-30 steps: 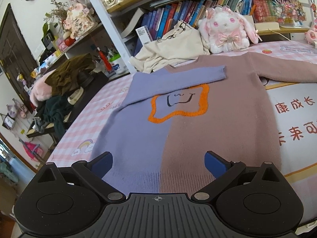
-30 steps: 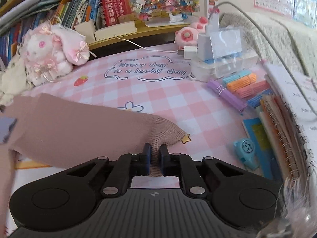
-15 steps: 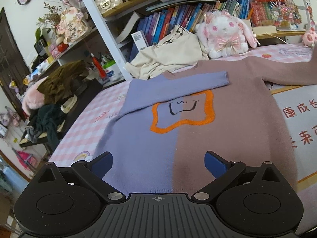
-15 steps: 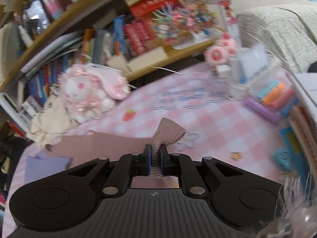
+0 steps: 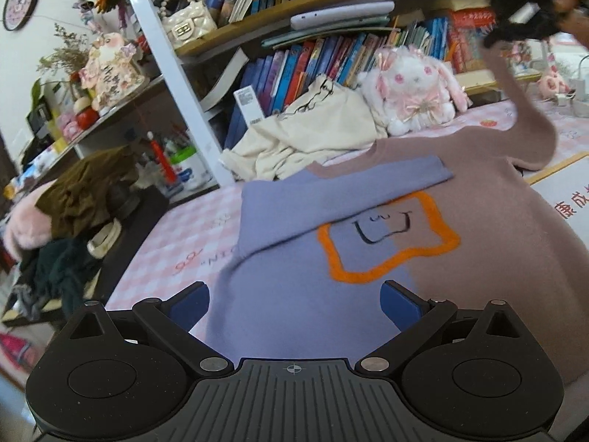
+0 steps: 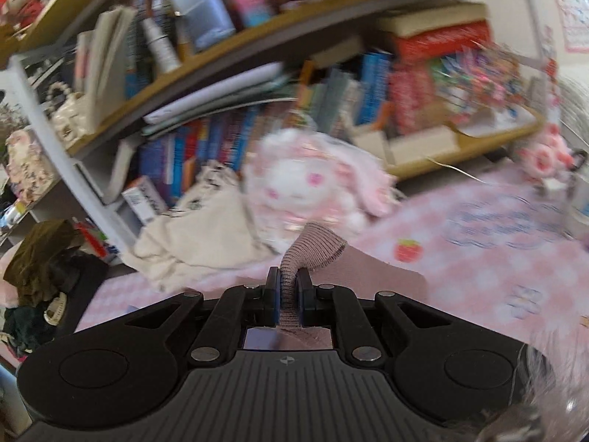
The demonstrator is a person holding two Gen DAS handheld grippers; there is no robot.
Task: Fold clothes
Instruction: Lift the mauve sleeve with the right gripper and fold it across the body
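Pinching the ribbed cuff (image 6: 313,248) of the brown sleeve (image 5: 522,110), the right gripper (image 6: 289,294) had its jaws nearly together on the knit, the cuff end flaring out beyond the pads. From the left wrist view this gripper appeared as a dark blurred shape at the upper right, with the sleeve hanging from it in a long curve down to the shoulder. The left gripper (image 5: 294,300) hovered with its jaws wide apart and nothing between them, just above the hem of the sweater (image 5: 368,294).

The sweater lay face up on the pink checked tablecloth (image 5: 176,235), half purple and half brown, with the purple sleeve (image 5: 331,199) already folded across the chest above the orange outline. A cream garment (image 5: 305,136) and a plush rabbit (image 5: 412,88) sat behind the collar.

Doing this step well probably meant carrying the cuff across the chest to lie over the purple sleeve, keeping the grip firm until the sleeve lay flat, and lowering it without dragging the body out of square
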